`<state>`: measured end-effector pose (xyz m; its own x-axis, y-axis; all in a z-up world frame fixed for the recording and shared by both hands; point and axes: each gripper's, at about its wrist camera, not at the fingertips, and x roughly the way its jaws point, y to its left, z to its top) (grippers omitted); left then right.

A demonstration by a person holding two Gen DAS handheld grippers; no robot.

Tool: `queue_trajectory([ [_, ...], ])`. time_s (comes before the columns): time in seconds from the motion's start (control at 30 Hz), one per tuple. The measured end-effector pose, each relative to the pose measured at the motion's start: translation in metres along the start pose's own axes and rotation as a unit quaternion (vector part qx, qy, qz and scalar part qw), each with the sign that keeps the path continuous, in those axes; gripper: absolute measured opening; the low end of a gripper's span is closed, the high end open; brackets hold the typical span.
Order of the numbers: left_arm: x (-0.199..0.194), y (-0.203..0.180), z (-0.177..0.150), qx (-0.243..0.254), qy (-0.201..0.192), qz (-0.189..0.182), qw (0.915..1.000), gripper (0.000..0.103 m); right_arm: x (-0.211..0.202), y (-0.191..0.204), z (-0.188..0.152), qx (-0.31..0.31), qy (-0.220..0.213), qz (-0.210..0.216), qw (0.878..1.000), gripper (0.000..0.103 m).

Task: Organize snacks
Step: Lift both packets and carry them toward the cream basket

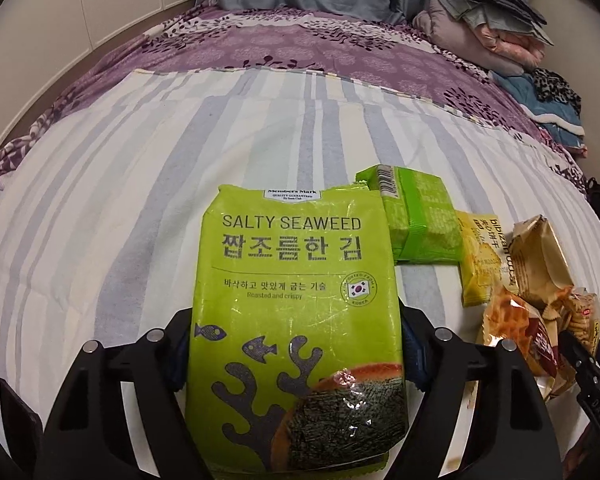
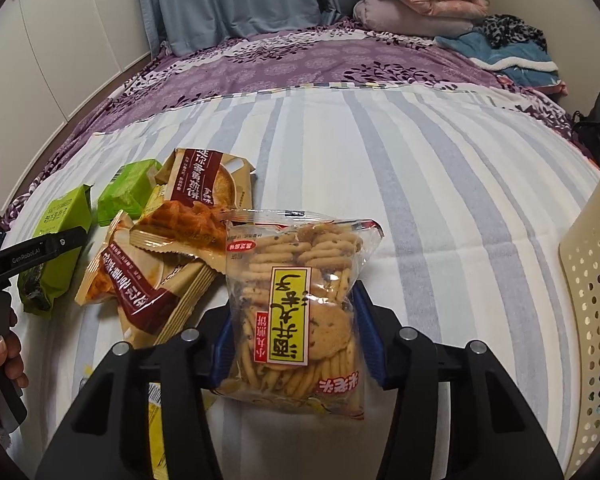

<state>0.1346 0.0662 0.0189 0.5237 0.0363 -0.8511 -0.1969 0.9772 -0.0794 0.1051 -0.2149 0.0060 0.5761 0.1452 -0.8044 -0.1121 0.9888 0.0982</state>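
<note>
Clamped between the jaws of the left gripper [image 1: 296,344], the green salty seaweed packet [image 1: 296,312] stands upright in the left wrist view, its printed face toward the camera and its lower edges pressed by the blue pads [image 1: 414,344] on both sides. No earlier view is available for comparison. Just behind its upper right corner lies a smaller green seaweed pack [image 1: 420,216], and a yellow snack pack [image 1: 480,260] lies beside that one. Further right sits a heap of tan and orange snack bags [image 1: 536,276]. In the right wrist view, the right gripper [image 2: 296,340] holds a clear bag of crackers [image 2: 296,312] with a yellow label; the blue pads [image 2: 366,336] press its sides at a narrow setting. To the left of that bag lies the same pile of brown biscuit packets [image 2: 156,276], with two green packs [image 2: 128,192] beyond it. A hand [image 2: 0,368] grips the handle of the other gripper at the left edge. A cream perforated basket [image 2: 592,280] stands at the right edge. All items rest on a striped blanket [image 2: 440,184] spread over a bed with a purple floral cover [image 2: 300,60]. Folded bedding [image 2: 420,4] is stacked at the far end.
</note>
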Motion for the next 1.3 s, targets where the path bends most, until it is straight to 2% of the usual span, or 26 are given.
queue_trajectory([
  [0.2,-0.031,-0.013,0.001,0.033,-0.038,0.003,0.9987,0.078,-0.019,0.001,-0.002,-0.001,-0.016,0.003,1.000,0.051],
  [0.6,-0.095,-0.054,0.004,0.073,-0.087,-0.041,0.9927,0.078,-0.077,-0.010,-0.003,0.006,-0.067,0.003,0.998,0.051],
  [0.97,-0.137,-0.112,-0.009,0.129,-0.110,-0.073,0.9827,0.078,-0.133,-0.054,-0.013,0.044,-0.120,-0.013,0.992,0.051],
  [1.3,-0.165,-0.180,-0.026,0.190,-0.122,-0.103,0.9686,0.079,-0.175,-0.114,-0.031,0.098,-0.161,-0.048,0.981,0.051],
])
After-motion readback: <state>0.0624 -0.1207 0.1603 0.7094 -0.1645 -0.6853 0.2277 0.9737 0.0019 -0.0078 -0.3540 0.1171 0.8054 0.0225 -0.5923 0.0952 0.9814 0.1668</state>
